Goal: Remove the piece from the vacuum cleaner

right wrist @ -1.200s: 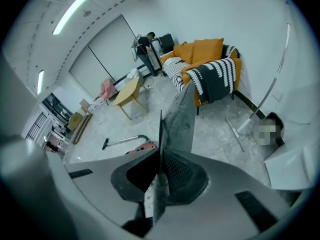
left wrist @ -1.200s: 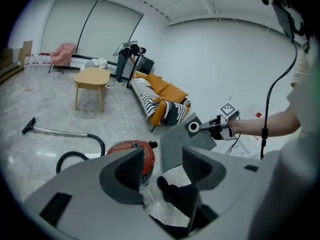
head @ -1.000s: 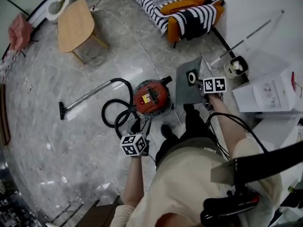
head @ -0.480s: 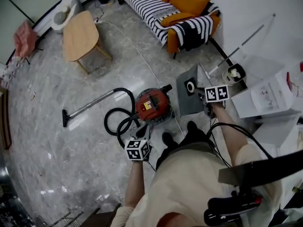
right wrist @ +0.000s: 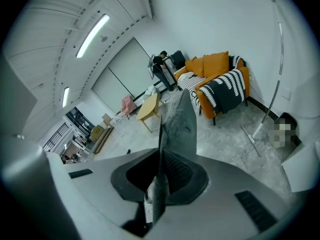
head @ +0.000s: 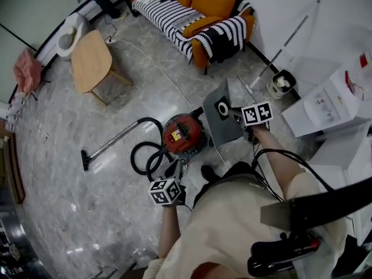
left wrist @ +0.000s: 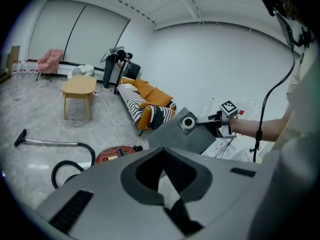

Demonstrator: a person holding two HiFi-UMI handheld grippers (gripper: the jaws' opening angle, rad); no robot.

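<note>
The right tool is pinched on one edge of the grey piece. In the right gripper view its jaws press on the thin sheet from both sides, and the sheet stands edge-on between them. The left tool has its jaws pressed together with nothing between them; the left gripper view shows only floor past the tips.

The piece is a flat, dark grey, roughly rectangular sheet with a white ring around a round hole near its upper end. It hangs in the air, tilted, clear of the floor, just to the right of the vacuum cleaner in the head view.

The vacuum cleaner is a round red canister standing on the floor. Its black hose curls at its left and leads to a wand lying flat.

The right forearm reaches forward, and its tool points slightly downward toward the piece. The left forearm reaches forward lower in the picture. Its tool points toward the hose, near the canister but not touching it.
</note>
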